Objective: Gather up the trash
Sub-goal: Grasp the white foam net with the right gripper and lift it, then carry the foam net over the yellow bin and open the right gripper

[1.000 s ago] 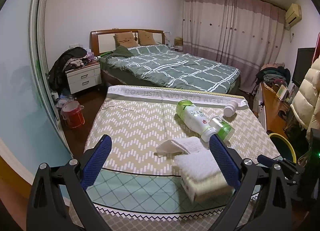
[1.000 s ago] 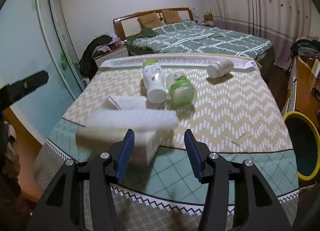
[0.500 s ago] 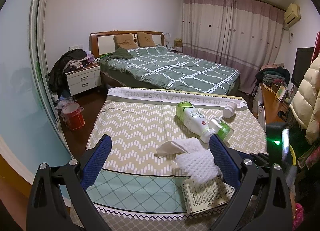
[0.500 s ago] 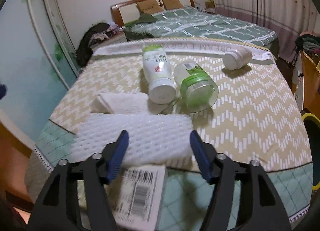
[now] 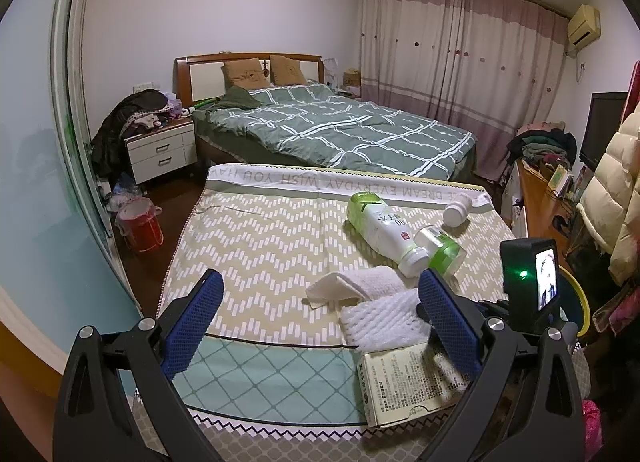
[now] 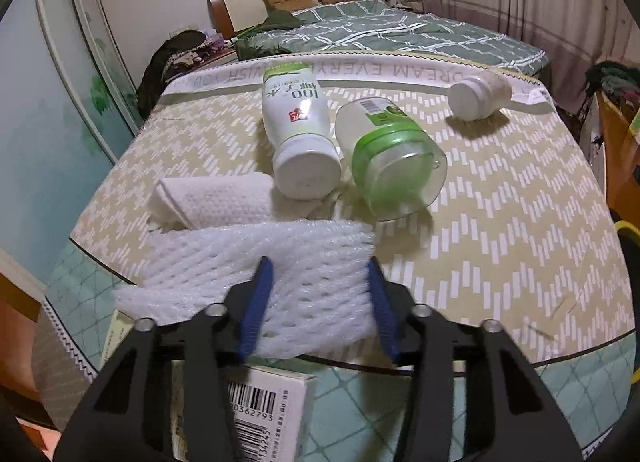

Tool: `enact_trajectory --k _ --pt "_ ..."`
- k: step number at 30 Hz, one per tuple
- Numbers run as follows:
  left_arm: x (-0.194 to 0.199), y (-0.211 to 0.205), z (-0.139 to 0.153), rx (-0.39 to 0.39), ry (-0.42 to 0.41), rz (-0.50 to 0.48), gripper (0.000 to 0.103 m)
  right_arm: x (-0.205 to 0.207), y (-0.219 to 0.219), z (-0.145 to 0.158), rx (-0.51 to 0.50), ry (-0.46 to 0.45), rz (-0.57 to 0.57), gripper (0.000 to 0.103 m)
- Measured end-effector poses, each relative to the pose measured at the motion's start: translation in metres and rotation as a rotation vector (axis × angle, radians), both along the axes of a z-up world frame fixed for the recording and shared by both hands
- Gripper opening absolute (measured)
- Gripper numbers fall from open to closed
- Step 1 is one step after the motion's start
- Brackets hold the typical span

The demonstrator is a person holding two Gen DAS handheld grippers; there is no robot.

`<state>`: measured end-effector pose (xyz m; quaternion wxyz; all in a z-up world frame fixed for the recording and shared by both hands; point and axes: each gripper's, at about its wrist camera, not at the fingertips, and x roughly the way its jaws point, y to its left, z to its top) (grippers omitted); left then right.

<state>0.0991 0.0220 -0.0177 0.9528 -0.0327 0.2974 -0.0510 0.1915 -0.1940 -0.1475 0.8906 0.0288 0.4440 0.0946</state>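
Now right gripper [image 6: 320, 302], lower than a second ago, straddles foam net [image 6: 256, 262] atop box [image 6: 256, 414] at counter [image 6: 500, 222] near edge; jaws closing, pads nearly touching, no firm hold yet. Left gripper [image 5: 320, 322] wide open, empty. Pickup looks imminent.

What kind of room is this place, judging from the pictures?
Most likely a home bedroom: a made bed with a wooden headboard, a nightstand beside it piled with clothes, and long curtains over the window.
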Motion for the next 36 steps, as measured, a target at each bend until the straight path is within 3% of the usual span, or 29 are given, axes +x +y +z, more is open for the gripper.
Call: enact_trajectory --k 3,8,21,36 --pt "0.0 -0.001 0.0 -0.001 -0.002 -0.002 0.096 -0.003 -0.006 0.005 0.024 -0.013 -0.009 0.024" --pt "0.001 -0.005 -0.004 0.002 -0.003 -0.013 0.096 -0.016 -0.021 0.025 0.077 -0.058 -0.024 0.013" --pt "0.003 -0.036 -0.021 0.012 0.034 -0.097 0.096 -0.047 -0.084 0.062 0.155 -0.174 -0.138 0.013" --pt "-0.009 -0.084 -0.078 0.063 0.15 -0.243 0.096 -0.077 -0.222 0.086 0.092 -0.28 -0.467 0.013"
